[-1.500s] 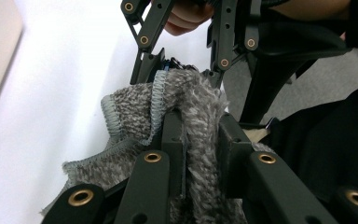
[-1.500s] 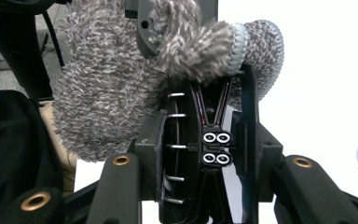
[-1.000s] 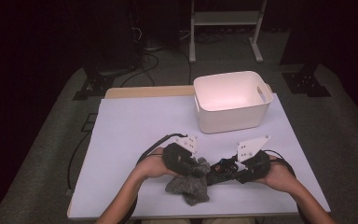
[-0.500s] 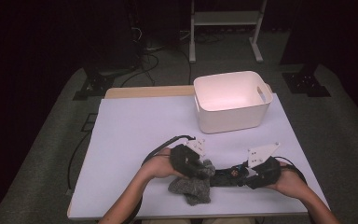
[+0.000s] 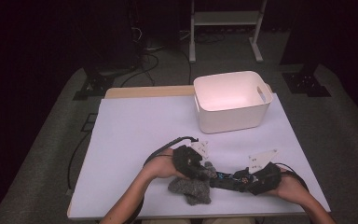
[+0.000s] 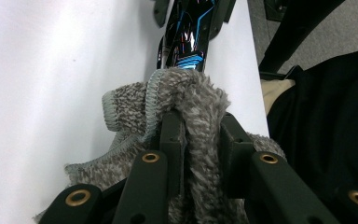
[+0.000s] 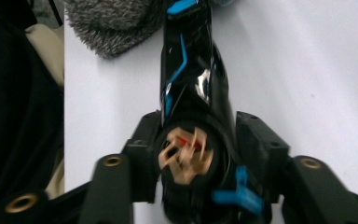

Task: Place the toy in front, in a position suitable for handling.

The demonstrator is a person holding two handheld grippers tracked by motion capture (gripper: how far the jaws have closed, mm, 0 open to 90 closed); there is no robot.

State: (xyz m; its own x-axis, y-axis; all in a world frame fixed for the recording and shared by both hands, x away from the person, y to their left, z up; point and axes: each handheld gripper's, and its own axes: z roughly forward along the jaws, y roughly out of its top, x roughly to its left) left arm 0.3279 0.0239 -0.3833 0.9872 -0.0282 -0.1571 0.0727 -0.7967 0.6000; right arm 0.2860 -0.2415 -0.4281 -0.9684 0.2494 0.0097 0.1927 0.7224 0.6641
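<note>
Work in hand: I judge I am feeding the black and blue tool into the mouth of the grey fuzzy sock.

Left gripper: narrow, its jaws pinching a fold of the sock's cuff and holding the opening up.

Right gripper: clamped round the butt end of the tool, one jaw on each side of the round end.

Where they lie: on the white table, close to its near edge, between my two hands; the sock toward the middle of that edge, the tool just beside it toward the right corner.

Long axis: the tool runs roughly along the near edge, its tip pointing at the sock.

Tip and cuff: in the left gripper view the tip sits at the cuff's rim; whether it is already inside I cannot tell.

Next move, as I judge it: push the tool along its own axis toward the left gripper.

White bin: well apart, toward the far right corner.
</note>
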